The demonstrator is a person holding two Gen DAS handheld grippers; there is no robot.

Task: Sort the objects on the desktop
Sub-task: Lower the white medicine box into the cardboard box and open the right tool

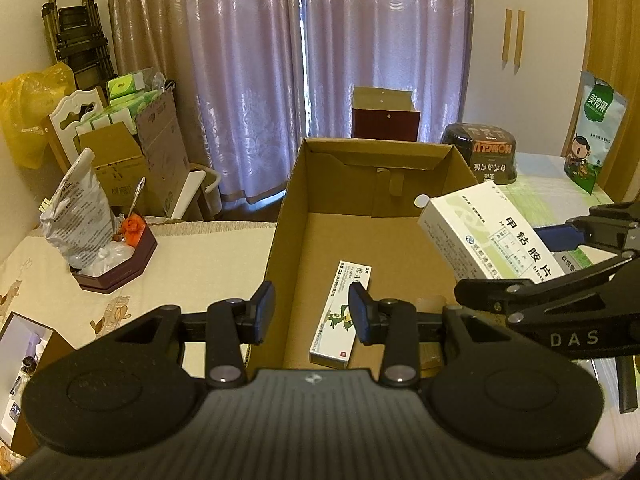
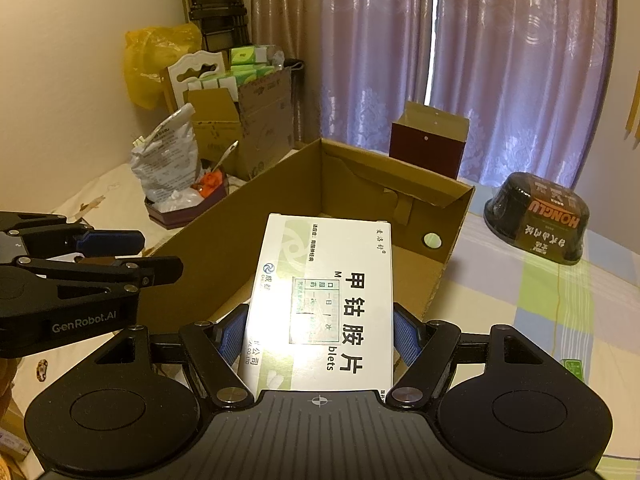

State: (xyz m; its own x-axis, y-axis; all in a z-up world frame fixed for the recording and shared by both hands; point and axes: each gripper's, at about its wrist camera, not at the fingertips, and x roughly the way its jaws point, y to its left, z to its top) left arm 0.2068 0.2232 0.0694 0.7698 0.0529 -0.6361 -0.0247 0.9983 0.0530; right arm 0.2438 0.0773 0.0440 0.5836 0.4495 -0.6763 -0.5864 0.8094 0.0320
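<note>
An open cardboard box (image 1: 280,240) (image 2: 452,240) stands on the table. A narrow white-and-green carton (image 1: 340,316) lies flat on its floor. My left gripper (image 1: 312,312) hovers open over the box's near left wall, with nothing between its blue pads. My right gripper (image 2: 320,332) is shut on a white medicine box (image 2: 324,300) printed with black characters, gripped by its long sides and held over the box's near right edge. From the left wrist view the medicine box (image 1: 480,232) hangs above the right wall, with the right gripper (image 1: 560,264) behind it.
A dark food bowl (image 2: 536,216) (image 1: 480,152) sits upside down to the right of the cardboard box. A maroon tray with a foil bag (image 1: 104,240) stands at the left. A maroon paper bag (image 1: 384,116), a snack pouch (image 1: 592,132) and stacked cartons lie beyond.
</note>
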